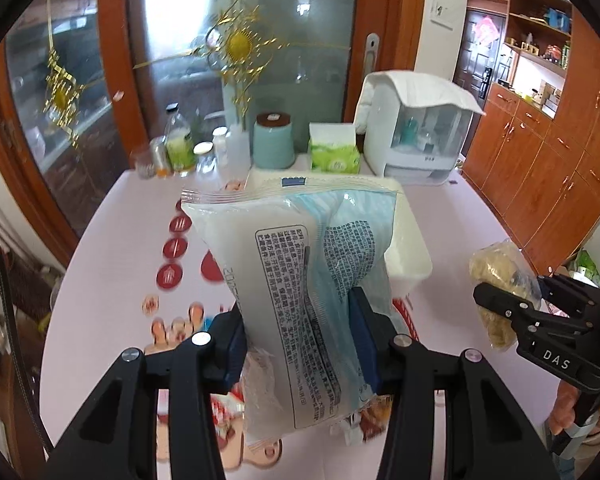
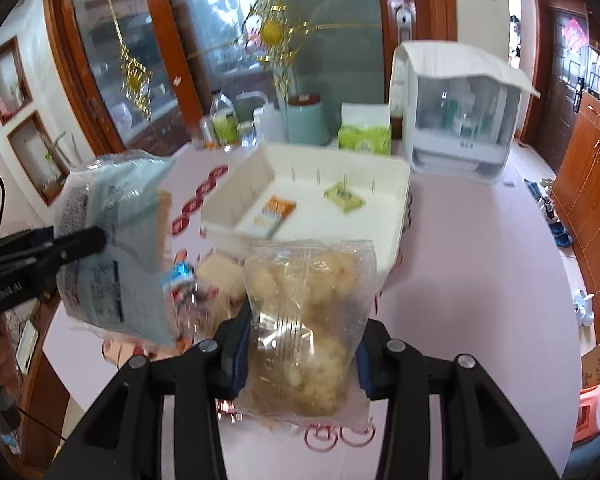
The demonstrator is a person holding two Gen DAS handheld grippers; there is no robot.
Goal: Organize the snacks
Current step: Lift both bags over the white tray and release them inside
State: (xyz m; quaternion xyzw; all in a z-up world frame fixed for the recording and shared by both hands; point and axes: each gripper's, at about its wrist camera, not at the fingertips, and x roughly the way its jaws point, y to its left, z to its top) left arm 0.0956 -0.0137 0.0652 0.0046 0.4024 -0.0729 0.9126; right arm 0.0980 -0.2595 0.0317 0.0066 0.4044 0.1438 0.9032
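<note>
at the far edge of the pink table (image 2: 480,260) we see a teal canister (image 1: 273,142) beside a green tissue pack (image 1: 334,151); a white cloth-topped appliance (image 1: 418,128) stands just right of it; bottles (image 1: 180,142) cluster left; wooden cabinets (image 1: 548,168) line the right wall

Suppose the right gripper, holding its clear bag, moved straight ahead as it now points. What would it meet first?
Probably the near wall of the white bin, directly ahead of the right gripper and its clear bag. Depth is unclear; it might pass above.
</note>
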